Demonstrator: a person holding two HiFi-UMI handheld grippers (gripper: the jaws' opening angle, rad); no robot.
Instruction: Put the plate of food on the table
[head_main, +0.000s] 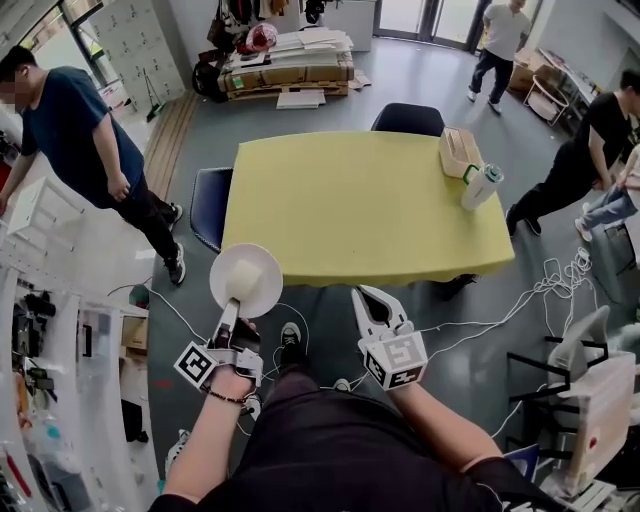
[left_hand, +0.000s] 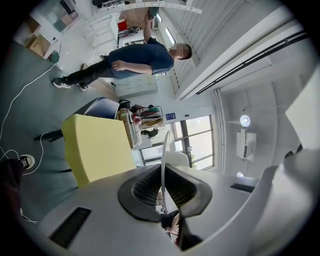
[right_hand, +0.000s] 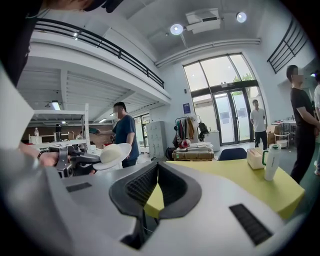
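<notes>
Left gripper (head_main: 233, 312): pinching the plate (head_main: 268, 292) by its near rim, just off the table's (head_main: 370, 200) near-left corner.
Plate: seeming stiff, light, breakable; food (head_main: 246, 274) probably sliding if tipped, so carrying level.
Right gripper (head_main: 377, 300): jaws together, empty, hanging before the table's near edge.

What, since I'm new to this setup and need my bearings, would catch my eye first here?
The big yellow table fills the middle of the head view, with a box and a white bottle near its right edge. Short of its near left corner, the left gripper grips a white plate of pale food by the rim; the right gripper beside it is shut and empty.
</notes>
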